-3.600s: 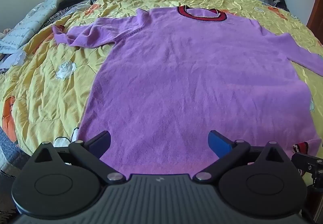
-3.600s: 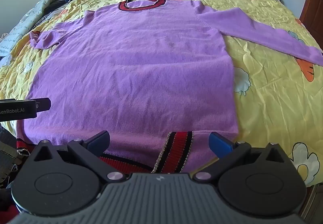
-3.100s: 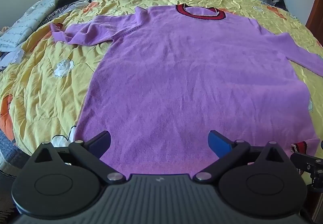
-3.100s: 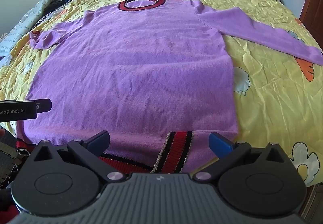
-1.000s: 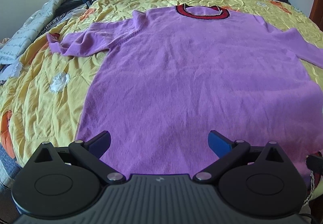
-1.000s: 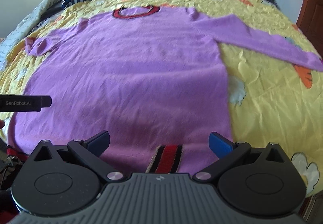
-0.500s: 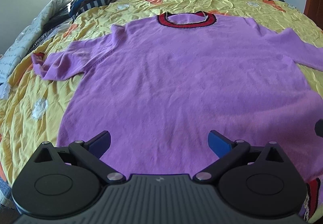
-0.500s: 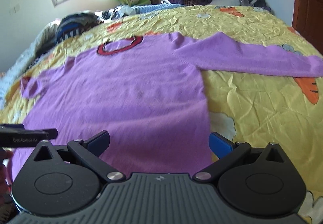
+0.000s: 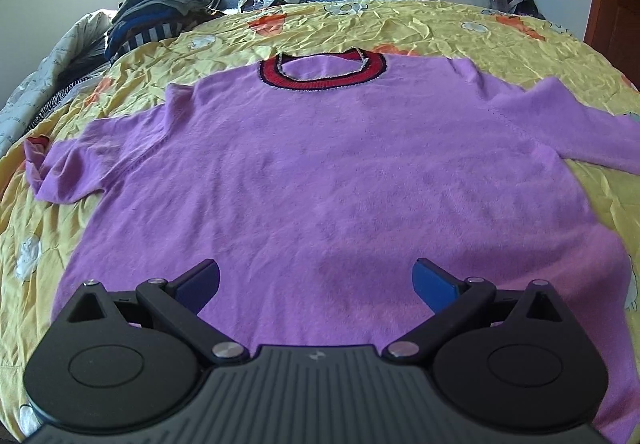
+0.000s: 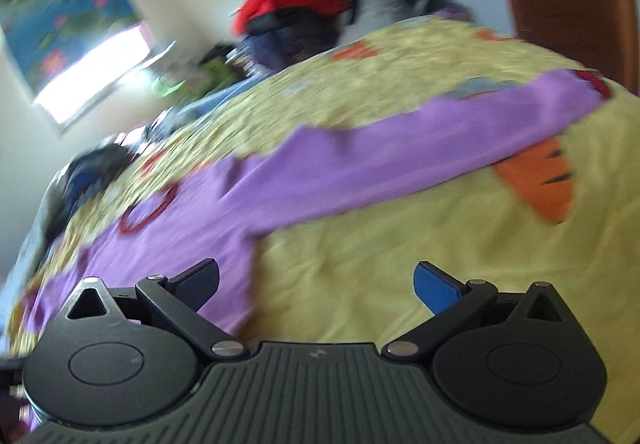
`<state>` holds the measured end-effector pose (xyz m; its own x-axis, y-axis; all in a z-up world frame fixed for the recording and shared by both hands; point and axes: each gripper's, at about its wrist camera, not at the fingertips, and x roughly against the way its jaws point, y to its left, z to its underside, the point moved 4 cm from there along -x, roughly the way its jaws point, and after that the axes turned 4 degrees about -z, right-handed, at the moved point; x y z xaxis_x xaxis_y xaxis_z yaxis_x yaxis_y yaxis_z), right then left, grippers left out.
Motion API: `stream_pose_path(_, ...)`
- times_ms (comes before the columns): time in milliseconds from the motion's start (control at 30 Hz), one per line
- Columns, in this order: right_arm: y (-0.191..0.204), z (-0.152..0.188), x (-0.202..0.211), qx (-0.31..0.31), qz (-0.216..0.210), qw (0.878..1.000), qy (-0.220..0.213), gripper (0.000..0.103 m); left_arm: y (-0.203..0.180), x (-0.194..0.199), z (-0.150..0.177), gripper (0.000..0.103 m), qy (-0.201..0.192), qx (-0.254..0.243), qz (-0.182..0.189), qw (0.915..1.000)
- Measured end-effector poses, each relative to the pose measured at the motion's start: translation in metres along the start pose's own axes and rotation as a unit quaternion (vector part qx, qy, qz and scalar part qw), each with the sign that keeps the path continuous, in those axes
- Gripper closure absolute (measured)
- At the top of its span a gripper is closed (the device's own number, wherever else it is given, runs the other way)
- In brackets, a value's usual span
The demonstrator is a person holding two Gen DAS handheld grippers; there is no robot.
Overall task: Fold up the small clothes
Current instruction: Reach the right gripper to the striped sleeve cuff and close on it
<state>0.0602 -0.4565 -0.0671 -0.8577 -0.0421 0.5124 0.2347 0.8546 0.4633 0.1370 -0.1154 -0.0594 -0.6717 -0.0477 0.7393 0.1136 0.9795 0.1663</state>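
Nearest the left wrist camera, the left gripper (image 9: 316,280) hangs with its blue fingers spread wide and nothing between them, just over the lower body of the purple sweater (image 9: 320,180). The right gripper (image 10: 316,280) is likewise wide open and empty, over bare yellow quilt (image 10: 400,252) beside the sweater's side edge at its 9 o'clock; that view is badly blurred. The sweater lies flat and face-up across the quilt, its left sleeve (image 9: 80,160) bunched toward 10 o'clock in the left view and its long right sleeve (image 10: 400,152) stretched toward 1 o'clock in the right view. Farther off, at 12 o'clock, sits the red collar (image 9: 322,74). The knit looks soft, light and limp, likely to sag and stretch, so a cuff or shoulder seam seems the best hold.
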Motion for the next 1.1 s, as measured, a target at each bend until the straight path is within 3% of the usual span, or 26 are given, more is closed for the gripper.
stream_pose_path(167, -0.061, -0.025, -0.005, -0.047, 0.048, 0.997, -0.044, 0.0, -0.008, -0.009, -0.002, 0.0, -0.009, -0.002, -0.009, 0.9999)
stream_pose_path(467, -0.153, -0.053, -0.017, -0.122, 0.062, 0.983, -0.121, 0.0, -0.023, -0.014, 0.001, 0.0, -0.038, -0.039, -0.04, 0.9977)
stream_pose_path(867, -0.203, -0.098, -0.056, -0.144, 0.033, 0.975, -0.168, 0.0, -0.026, -0.026, 0.002, 0.0, -0.015, -0.027, -0.035, 0.9989)
stream_pose_path(1067, -0.212, -0.113, -0.063, -0.159, 0.04, 0.97, -0.178, 0.0, -0.023, -0.027, 0.002, 0.0, -0.008, -0.023, -0.036, 0.9991)
stream_pose_path(1100, -0.213, -0.114, -0.062, -0.163, 0.045, 0.969, -0.183, 0.004, -0.023, -0.027, 0.002, 0.0, -0.008, -0.023, -0.036, 0.9991)
